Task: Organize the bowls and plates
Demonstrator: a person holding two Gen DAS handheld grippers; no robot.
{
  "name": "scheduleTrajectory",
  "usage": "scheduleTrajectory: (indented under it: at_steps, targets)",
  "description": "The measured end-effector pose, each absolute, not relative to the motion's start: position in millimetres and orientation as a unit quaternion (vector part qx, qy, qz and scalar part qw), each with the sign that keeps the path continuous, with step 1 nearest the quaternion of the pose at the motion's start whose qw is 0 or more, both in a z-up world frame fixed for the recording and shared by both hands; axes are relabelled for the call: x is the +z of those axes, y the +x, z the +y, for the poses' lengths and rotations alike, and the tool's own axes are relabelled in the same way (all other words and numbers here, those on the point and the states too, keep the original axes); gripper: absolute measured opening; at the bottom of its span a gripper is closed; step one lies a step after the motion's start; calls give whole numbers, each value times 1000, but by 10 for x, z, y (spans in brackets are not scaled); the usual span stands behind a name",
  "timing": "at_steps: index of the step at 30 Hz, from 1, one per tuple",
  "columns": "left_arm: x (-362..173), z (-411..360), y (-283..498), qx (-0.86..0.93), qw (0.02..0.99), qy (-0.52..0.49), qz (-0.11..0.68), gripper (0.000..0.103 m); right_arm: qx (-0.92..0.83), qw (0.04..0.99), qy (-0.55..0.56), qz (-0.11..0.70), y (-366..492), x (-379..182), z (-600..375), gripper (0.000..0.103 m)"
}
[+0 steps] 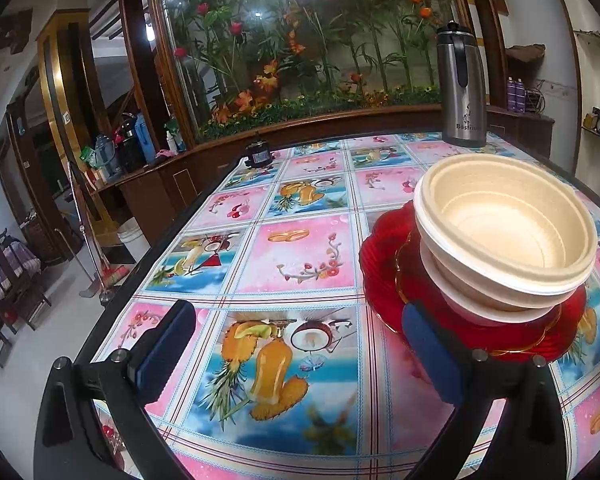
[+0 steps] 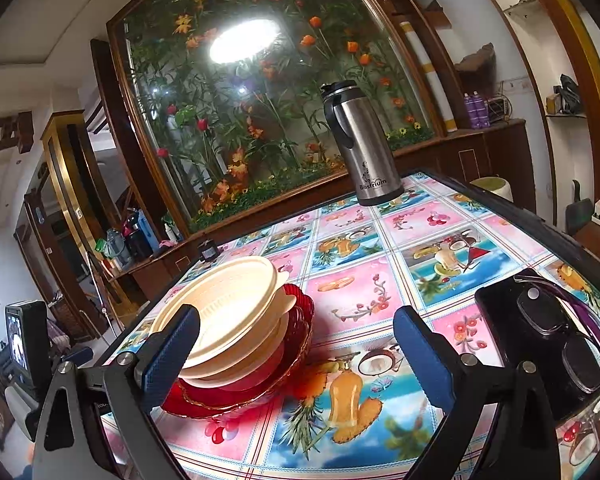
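A stack of cream bowls (image 1: 504,236) sits nested on stacked red plates (image 1: 384,264) on the patterned table. In the right wrist view the cream bowls (image 2: 228,316) and red plates (image 2: 296,336) lie at the left, just beyond my left finger. My left gripper (image 1: 296,356) is open and empty, with its right finger beside the plates' near rim. My right gripper (image 2: 296,360) is open and empty, to the right of the stack.
A steel thermos (image 1: 460,88) stands at the table's far edge, also in the right wrist view (image 2: 364,148). A black phone with glasses on it (image 2: 548,332) lies at the right. A small dark jar (image 1: 258,154) sits at the far left edge.
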State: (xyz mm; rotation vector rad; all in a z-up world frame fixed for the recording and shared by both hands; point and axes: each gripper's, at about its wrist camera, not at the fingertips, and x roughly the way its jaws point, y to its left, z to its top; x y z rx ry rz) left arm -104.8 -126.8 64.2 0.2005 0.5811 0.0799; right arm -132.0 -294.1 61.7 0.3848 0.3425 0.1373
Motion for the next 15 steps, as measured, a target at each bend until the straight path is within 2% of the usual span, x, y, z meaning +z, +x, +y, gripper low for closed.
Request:
scheduleTrajectory:
  at_steps: [15]
  targets:
    - [637,-1255,-1030,36,950,101,294,103,66,964,188,177,-1289,615,-2943,99]
